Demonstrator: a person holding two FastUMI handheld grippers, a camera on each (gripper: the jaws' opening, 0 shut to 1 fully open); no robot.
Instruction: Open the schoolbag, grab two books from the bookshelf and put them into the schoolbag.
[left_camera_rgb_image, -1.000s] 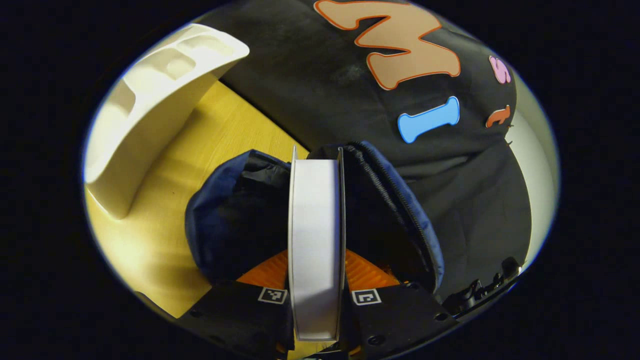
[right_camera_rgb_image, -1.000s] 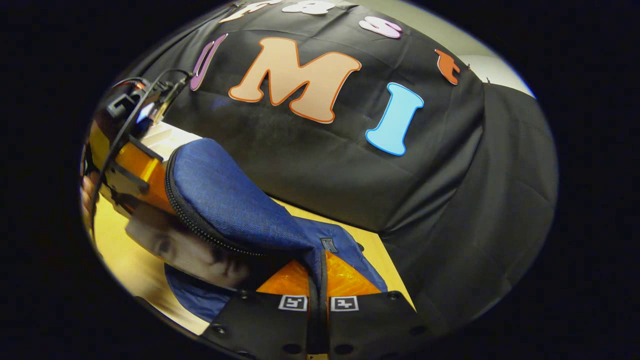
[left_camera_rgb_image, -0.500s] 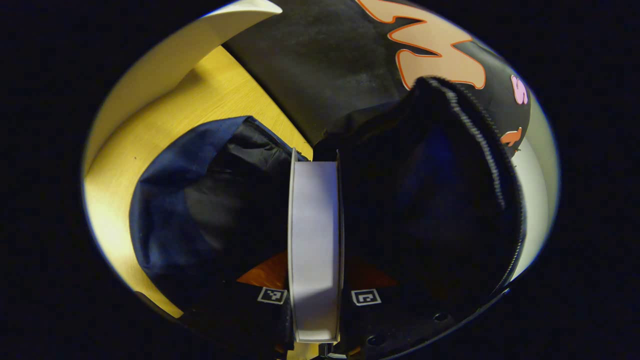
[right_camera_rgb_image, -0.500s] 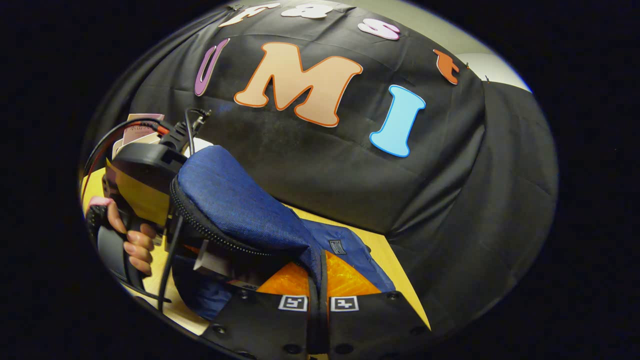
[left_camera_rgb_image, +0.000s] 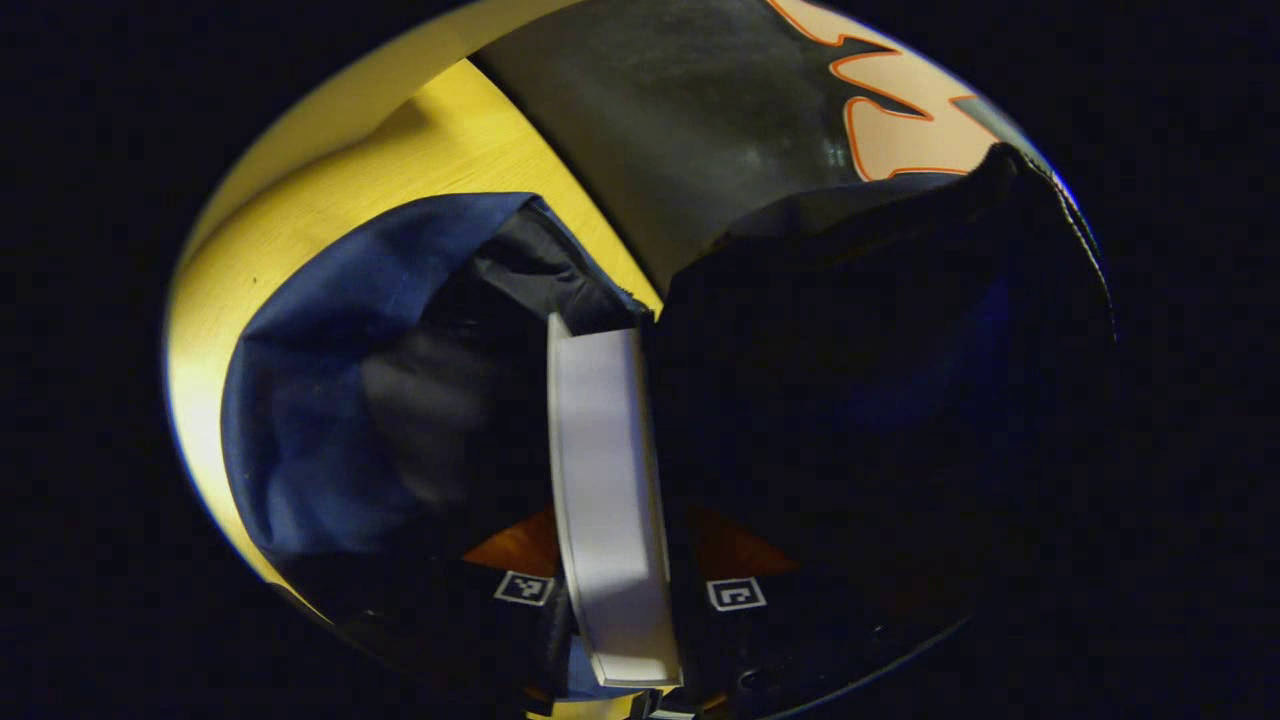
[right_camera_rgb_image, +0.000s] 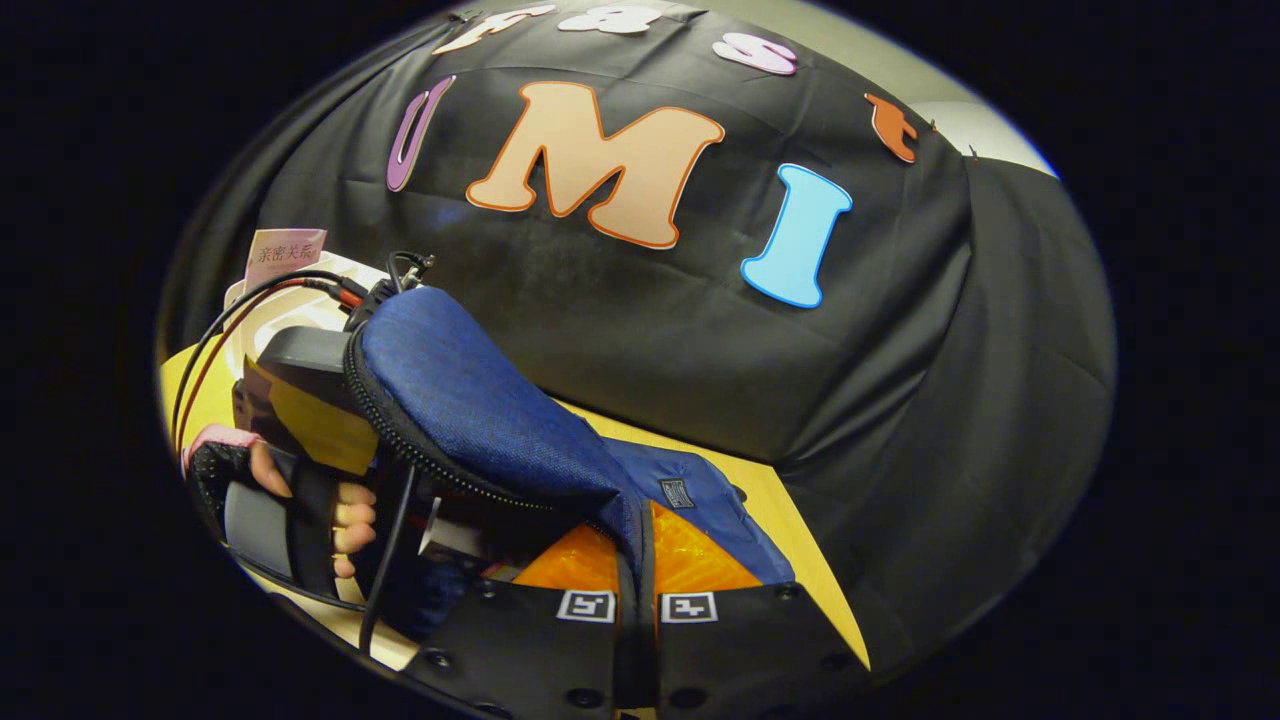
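The blue schoolbag lies open on the wooden table. A book with white page edges stands between the fingers of my left gripper, deep in the bag's dark mouth and leaning left. The fingers have parted a little, leaving a narrow gap beside the book on the left. My right gripper is shut on the zipper edge of the bag's flap, holding it raised. Under that flap in the right gripper view are the left gripper and the hand holding it.
The white bookshelf stands at the back left with a pale pink book upright in it; its base curves past the bag. The black cloth wall closes the table's far edge just behind the bag.
My left gripper has gone deeper into the bag with the book. The book now leans left and the left finger has drawn slightly off it. The right gripper still holds the flap up.
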